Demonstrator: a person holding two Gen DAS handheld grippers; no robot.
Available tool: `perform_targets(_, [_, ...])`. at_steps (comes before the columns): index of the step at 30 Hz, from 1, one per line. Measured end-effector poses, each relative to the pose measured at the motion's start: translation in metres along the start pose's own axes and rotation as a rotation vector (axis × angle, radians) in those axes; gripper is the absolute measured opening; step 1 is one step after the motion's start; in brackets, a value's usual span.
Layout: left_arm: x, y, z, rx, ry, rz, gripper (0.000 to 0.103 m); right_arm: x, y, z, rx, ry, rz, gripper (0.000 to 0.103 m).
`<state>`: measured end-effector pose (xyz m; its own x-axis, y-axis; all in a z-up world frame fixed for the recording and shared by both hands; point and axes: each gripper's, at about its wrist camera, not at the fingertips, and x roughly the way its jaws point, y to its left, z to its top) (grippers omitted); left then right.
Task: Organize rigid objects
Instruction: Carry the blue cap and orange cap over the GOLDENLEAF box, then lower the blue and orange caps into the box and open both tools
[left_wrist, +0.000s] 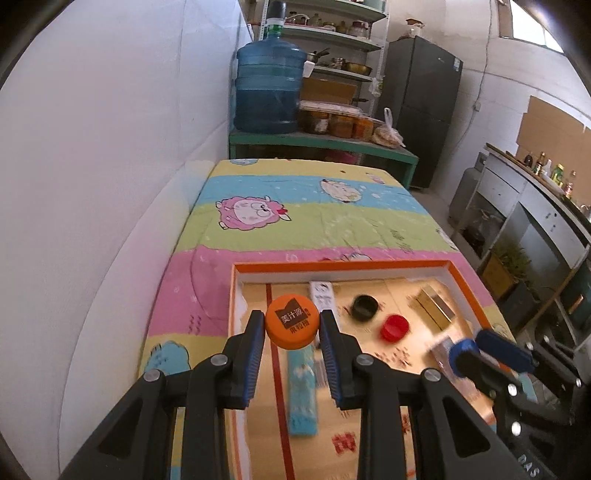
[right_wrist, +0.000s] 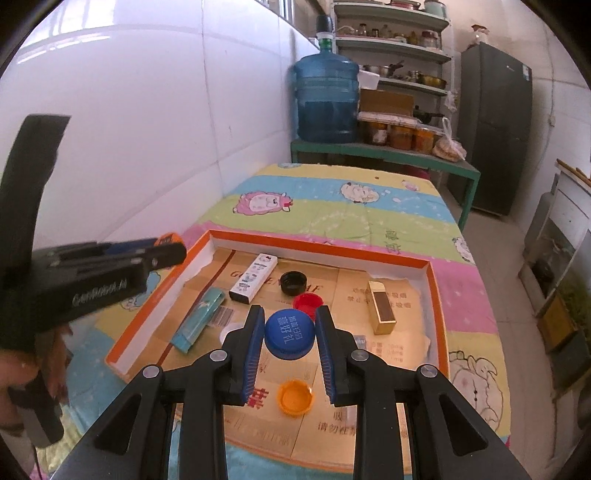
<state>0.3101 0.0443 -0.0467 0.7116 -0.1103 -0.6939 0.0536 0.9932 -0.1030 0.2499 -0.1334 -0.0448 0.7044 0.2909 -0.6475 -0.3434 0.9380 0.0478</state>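
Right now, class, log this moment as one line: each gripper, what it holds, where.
left gripper: shut on orange cap | right gripper: shut on blue cap | place: over orange-rimmed tray

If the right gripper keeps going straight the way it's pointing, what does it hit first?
Probably the red cap, which lies in the tray just past the blue cap clamped in the right gripper; depth is hard to judge here.

- Even daylight is cast from a window (left_wrist: 532, 22) at upper right.
- Glare is seen on the white wall (right_wrist: 129, 110).
- Edges are bent and vignetted.
- The lower right of the left view is blurred.
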Motion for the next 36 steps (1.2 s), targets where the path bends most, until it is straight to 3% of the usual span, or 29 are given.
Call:
perform_targets(17, [0.063, 0.006, 0.024, 0.005, 0.097, 0.015, 0.031, 0.049, -0.007, 0.004, 0.004, 0.068, 0.010, 0.029])
perform_targets(36, [0.102, 0.013, 0.017, -0.012, 0.216, 0.025, 0.031, 0.080, -0.007, -0.001, 0.001, 0.151, 0.019, 0.029])
